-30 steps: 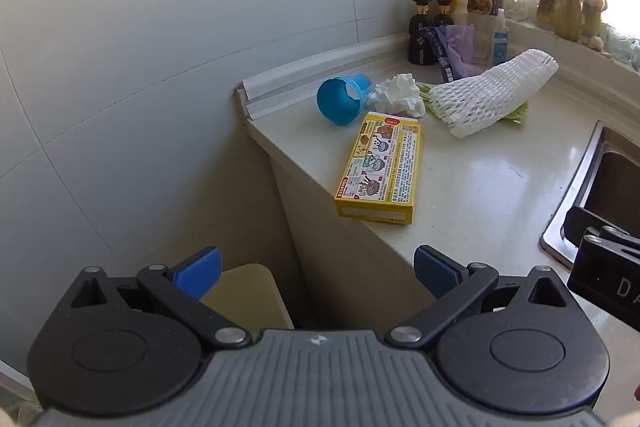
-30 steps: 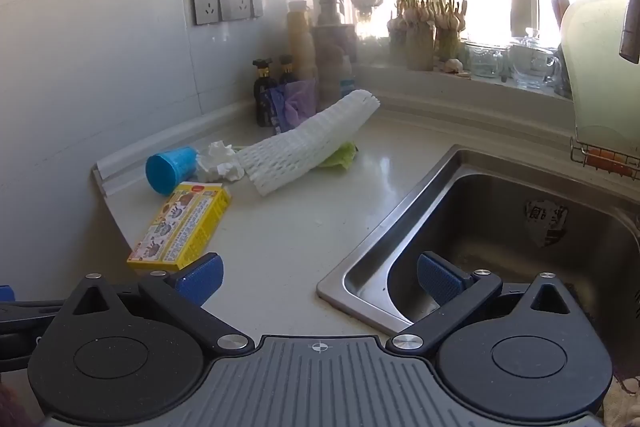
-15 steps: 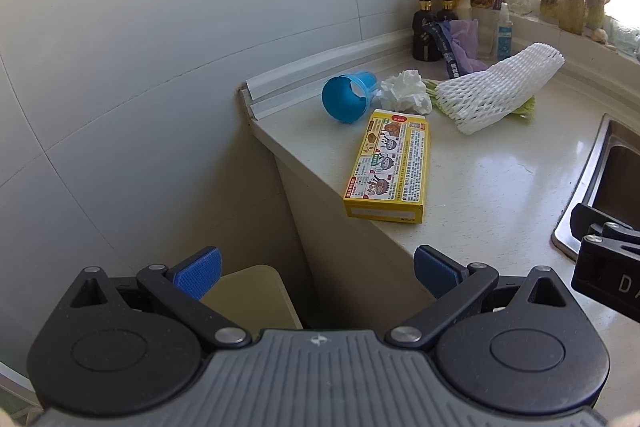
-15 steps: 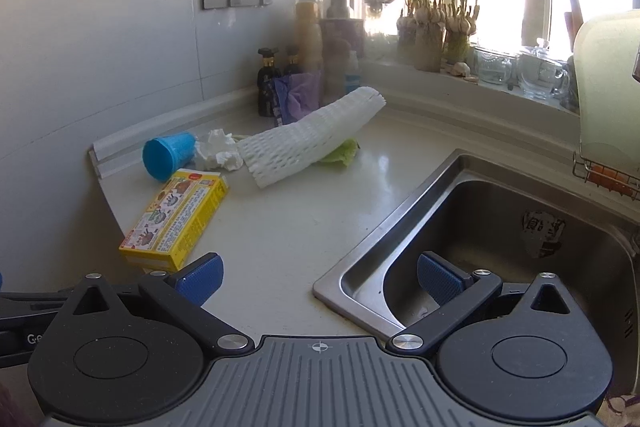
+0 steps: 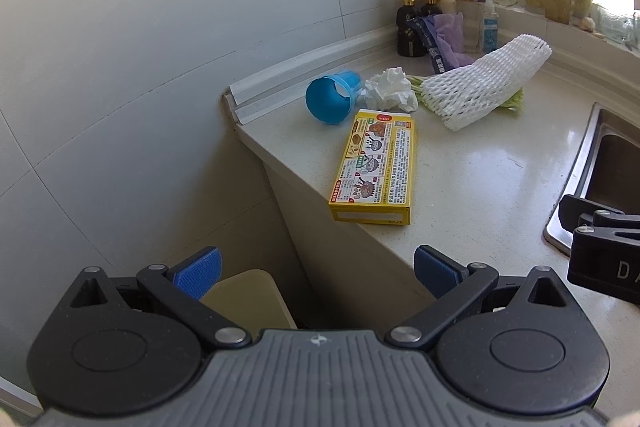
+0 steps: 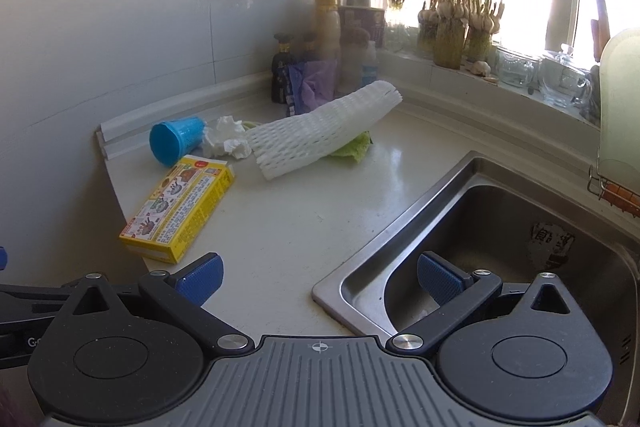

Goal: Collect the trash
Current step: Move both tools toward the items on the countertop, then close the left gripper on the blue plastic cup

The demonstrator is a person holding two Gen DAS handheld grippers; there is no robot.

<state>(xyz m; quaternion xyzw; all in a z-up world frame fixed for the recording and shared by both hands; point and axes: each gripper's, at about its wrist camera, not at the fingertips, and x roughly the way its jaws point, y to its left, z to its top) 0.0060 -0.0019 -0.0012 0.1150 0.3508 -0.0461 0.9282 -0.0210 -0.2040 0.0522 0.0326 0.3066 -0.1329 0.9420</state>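
1. Left wrist view: the pale countertop [image 5: 472, 187] fills the middle of the scene, meeting a grey tiled wall [image 5: 140, 47] behind it and ending in a corner edge at the near left.
2. The steel sink [image 6: 500, 227] is sunk into the countertop at the right; the right wrist view looks straight over its near corner.
3. The left gripper [image 5: 316, 271] hangs off the countertop's corner with its blue-padded jaws spread wide and nothing between them; a beige lid-like surface [image 5: 248, 299] shows below it.
4. The right gripper [image 6: 320, 273] is likewise wide apart and empty, one finger over the counter, the other over the sink basin.
5. A white foam net sleeve [image 5: 484, 79] lies tilted on the counter, its far end raised, resting over a green leaf scrap [image 6: 352, 149].
6. A yellow carton [image 5: 376, 167] lies flat near the counter's corner edge, closest of the trash to both grippers, touched by neither.
7. A blue paper cup [image 5: 330, 99] lies on its side just behind the carton, mouth toward the left gripper.
8. A crumpled white tissue [image 5: 390, 93] sits between the cup and the net sleeve, touching the cup.
9. Dark bottles [image 5: 416, 23] and a purple bag [image 5: 444, 39] stand in the back corner.
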